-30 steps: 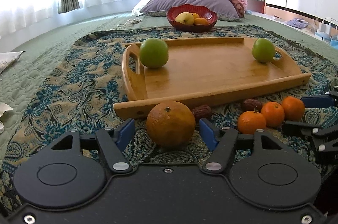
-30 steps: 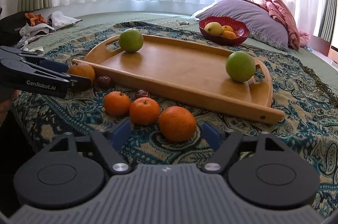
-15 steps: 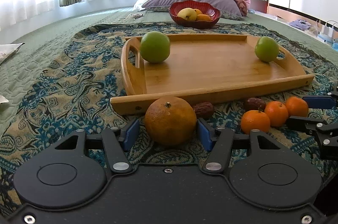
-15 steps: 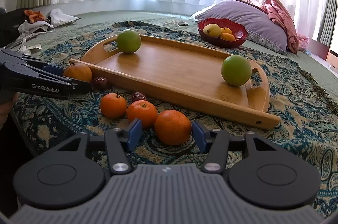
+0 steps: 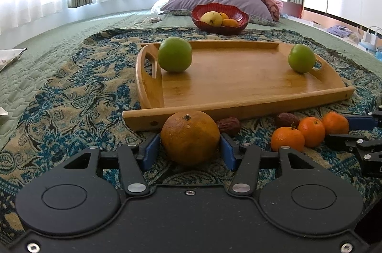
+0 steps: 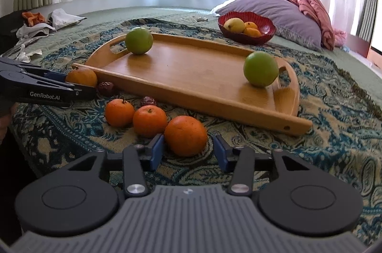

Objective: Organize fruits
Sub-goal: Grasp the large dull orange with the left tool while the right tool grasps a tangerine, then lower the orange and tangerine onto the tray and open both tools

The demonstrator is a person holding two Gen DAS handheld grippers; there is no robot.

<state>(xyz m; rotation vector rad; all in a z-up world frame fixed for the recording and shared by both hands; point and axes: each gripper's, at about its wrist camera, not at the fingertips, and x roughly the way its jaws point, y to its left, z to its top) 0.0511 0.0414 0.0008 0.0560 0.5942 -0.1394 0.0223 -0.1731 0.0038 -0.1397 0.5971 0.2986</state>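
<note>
**Left wrist view**
- The left gripper [image 5: 189, 152] brackets the big orange [image 5: 190, 137], which sits on the blanket [image 5: 71, 95] just in front of the tray [image 5: 238, 107].
- Its jaws have just been closing; the blue pads [image 5: 151, 151] now sit against both sides of the fruit (a grip, by the look of it, though the orange is not yet lifted).
- Two green apples [image 5: 175, 54] stand on the tray, one at each far corner beside a handle.
- In front of the tray lie two dates [image 5: 228, 125] and three small oranges [image 5: 287, 139], all off the wood.
- Beyond the tray a red bowl [image 5: 219, 19] holds yellow and orange fruit.

**Right wrist view**
- The right gripper [image 6: 188, 152] straddles the nearest orange [image 6: 185, 136], just in front of the tray [image 6: 214, 95].
- Its jaws have just been closing too; the left pad is at the skin, while a sliver of gap shows at the right pad [image 6: 219, 152], so it is narrowed around the fruit but not clamped.
- Two more small oranges [image 6: 150, 120] lie beside it, one touching it.

**Progress**
- I judge the job early: only the apples are on the tray.
- Four oranges and both dates remain on the blanket (two oranges are about to go).
</note>
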